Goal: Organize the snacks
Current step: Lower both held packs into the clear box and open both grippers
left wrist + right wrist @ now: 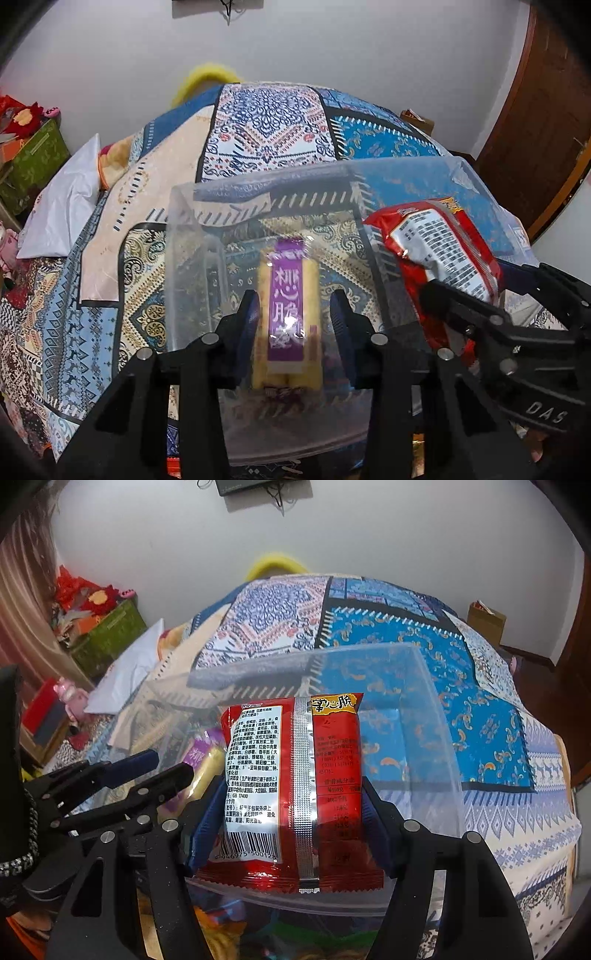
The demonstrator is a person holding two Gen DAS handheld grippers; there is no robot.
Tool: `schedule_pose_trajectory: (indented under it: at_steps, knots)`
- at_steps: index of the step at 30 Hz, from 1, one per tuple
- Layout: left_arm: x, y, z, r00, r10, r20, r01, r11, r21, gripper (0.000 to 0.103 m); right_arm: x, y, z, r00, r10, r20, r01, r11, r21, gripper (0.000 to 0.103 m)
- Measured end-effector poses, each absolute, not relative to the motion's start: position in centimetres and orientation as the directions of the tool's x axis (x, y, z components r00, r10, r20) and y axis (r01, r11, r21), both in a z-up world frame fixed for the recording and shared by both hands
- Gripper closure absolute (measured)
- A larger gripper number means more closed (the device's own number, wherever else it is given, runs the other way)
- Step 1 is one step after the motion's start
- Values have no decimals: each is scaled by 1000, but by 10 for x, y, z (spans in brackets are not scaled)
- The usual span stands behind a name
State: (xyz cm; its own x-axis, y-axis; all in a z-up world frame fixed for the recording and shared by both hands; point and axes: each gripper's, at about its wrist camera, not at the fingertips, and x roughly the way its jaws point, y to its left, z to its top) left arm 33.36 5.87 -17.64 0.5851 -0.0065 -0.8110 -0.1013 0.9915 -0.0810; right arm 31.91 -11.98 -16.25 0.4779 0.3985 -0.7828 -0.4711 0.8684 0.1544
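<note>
both tools [293,306] [295,812] over clear bin [184,229], each gripping a snack [288,314] [291,775]

A clear, glossy plastic bin [461,173] sits ahead of the matt black plastic fingers [247,310]. Between the left fingers, a shiny clear-film wrapper [286,314] with a purple label. Between the right fingers, a glossy red foil packet [295,782] with a crimped silver seam. Beyond lies patterned woven cloth bedding [266,122].

Both tongs were black plastic frames with cut-out slots, round silver screw heads at the joints and blue pads lining the fingers. The left tongs [295,306] matched the right tongs [291,812], whose body bore pale "DAS" lettering.
</note>
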Motion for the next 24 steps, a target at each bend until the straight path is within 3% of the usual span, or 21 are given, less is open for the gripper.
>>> schedule_pose_trajectory:
  at_steps: [14, 18, 24]
  knots:
    - [305, 65, -145, 609, -45, -792, -92, 988, -127, 60, 304, -122, -148, 472, 390, -790, -500, 857, 125, 37]
    - [282, 69, -126, 648, -28, -761, -92, 989, -115, 46, 287, -132, -126, 507, 408, -759, -504, 855, 123, 37]
    - [241, 79, -104, 677, 4, -736, -85, 994, -73, 36, 256, -149, -96, 556, 443, -703, -511, 850, 132, 31]
